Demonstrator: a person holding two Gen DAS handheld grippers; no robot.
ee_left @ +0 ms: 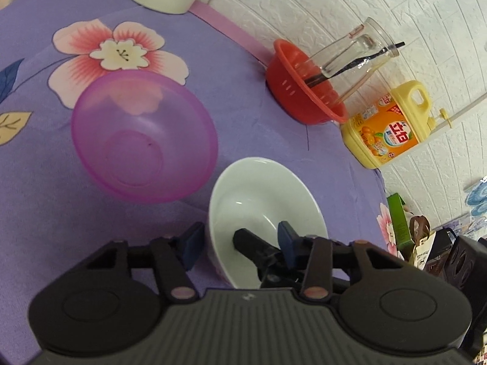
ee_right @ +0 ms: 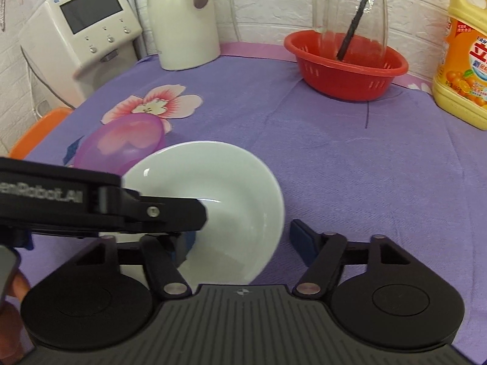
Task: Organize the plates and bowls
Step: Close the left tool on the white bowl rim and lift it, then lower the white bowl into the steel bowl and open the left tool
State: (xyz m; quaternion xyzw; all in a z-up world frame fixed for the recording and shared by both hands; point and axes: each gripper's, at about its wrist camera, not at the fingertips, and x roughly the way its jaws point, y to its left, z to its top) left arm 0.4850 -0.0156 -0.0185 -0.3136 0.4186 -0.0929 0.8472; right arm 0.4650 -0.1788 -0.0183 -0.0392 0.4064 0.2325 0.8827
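Observation:
A white bowl [ee_left: 258, 200] [ee_right: 219, 188] stands on the purple flowered tablecloth. A translucent purple bowl [ee_left: 143, 135] [ee_right: 124, 144] stands just beside it, to its left. My left gripper [ee_left: 240, 241] is open, its jaws astride the white bowl's near rim, one finger inside the bowl and one outside. My right gripper [ee_right: 243, 237] is open too, straddling the white bowl's near right rim. In the right wrist view the left gripper's body [ee_right: 100, 210] reaches in over the white bowl from the left.
A red basket [ee_left: 304, 88] [ee_right: 347, 64] with a glass jar [ee_left: 350, 51] and black stick stands at the back. A yellow detergent jug [ee_left: 392, 124] [ee_right: 462, 60], a white kettle [ee_right: 182, 18] and a white appliance [ee_right: 82, 36] line the wall.

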